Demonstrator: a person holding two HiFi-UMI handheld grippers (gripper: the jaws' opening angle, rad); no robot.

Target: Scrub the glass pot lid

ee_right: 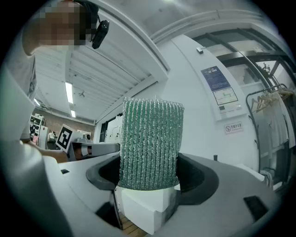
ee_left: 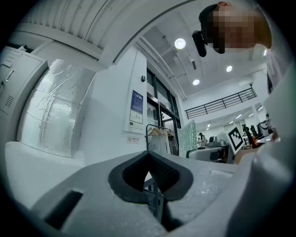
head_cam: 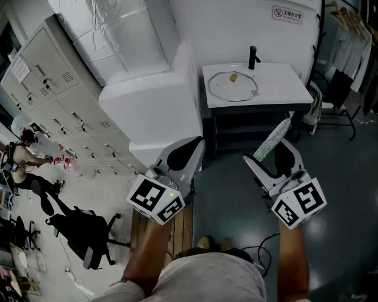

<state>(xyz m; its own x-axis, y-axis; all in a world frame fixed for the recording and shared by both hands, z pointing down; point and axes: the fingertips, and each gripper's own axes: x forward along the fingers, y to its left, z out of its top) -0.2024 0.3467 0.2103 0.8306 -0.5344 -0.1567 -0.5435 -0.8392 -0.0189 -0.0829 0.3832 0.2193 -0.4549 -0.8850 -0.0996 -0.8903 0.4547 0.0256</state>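
the wall sign's print is too small to read, and the clothes rack runs off the edge.

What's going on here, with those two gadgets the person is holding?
A person holds a hand-held gripper in each hand and seems about to scrub a glass pot lid. The right gripper has its fingers clamped on a green scouring pad. The left gripper is shut with nothing in it. The lid lies on a white washstand ahead, beside a black tap. Neither gripper has reached it yet.
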